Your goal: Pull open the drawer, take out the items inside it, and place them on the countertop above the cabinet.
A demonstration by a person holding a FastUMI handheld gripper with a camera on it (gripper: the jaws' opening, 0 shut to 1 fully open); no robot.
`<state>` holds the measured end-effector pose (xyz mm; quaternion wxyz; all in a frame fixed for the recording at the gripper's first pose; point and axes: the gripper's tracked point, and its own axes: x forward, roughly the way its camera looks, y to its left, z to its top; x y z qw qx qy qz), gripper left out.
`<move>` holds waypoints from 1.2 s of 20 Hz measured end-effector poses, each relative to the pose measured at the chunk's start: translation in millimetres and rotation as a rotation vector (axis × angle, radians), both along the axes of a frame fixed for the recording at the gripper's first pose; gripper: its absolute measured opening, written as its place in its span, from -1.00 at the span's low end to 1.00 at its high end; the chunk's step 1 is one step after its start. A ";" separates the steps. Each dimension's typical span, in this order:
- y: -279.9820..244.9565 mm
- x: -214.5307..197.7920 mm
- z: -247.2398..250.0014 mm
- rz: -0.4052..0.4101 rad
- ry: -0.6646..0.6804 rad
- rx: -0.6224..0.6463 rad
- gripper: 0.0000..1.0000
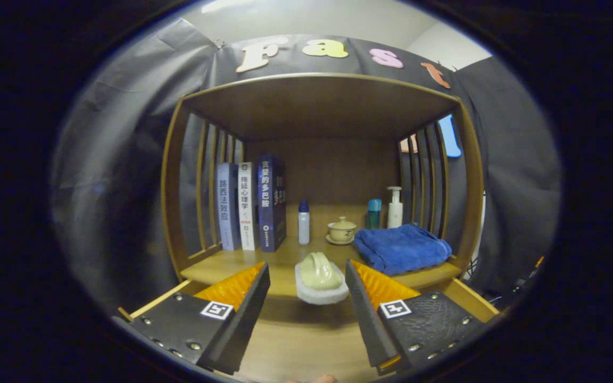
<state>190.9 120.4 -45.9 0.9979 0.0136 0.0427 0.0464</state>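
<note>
Two fingers of the gripper (306,276) stand spread wide apart with nothing pressed between them, and the scrub brush (320,277) — a pale handle on a white pad — sits in the gap between their tips, touching neither as far as the view shows. It appears to rest at the front edge of the countertop (232,263), above the pulled-out drawer (296,340), whose wooden floor spreads bare beneath the fingers. Each finger carries a small square black-and-white marker on its upper face. Beyond the brush, the shelf of the wooden cabinet (317,101) holds three upright books (253,205) at its left, their spines printed with Chinese titles (the characters are legible, though the smaller print is too fine to make out). Just right of the books stands a small white bottle with a blue cap (304,222), then a lidded cream teacup on a saucer (341,230). Behind a folded blue towel (402,247) — which lies at the right end of the countertop — stand a teal bottle (374,213) and a white pump bottle (395,207); any writing on them is too small to tell.
</note>
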 end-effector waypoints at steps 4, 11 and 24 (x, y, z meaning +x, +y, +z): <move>-6.6 -71.1 -14.7 -0.032 0.021 0.001 0.70; -30.9 -127.3 -74.6 -0.080 0.138 -0.041 0.70; -39.2 -109.4 -101.8 -0.040 0.249 -0.047 0.75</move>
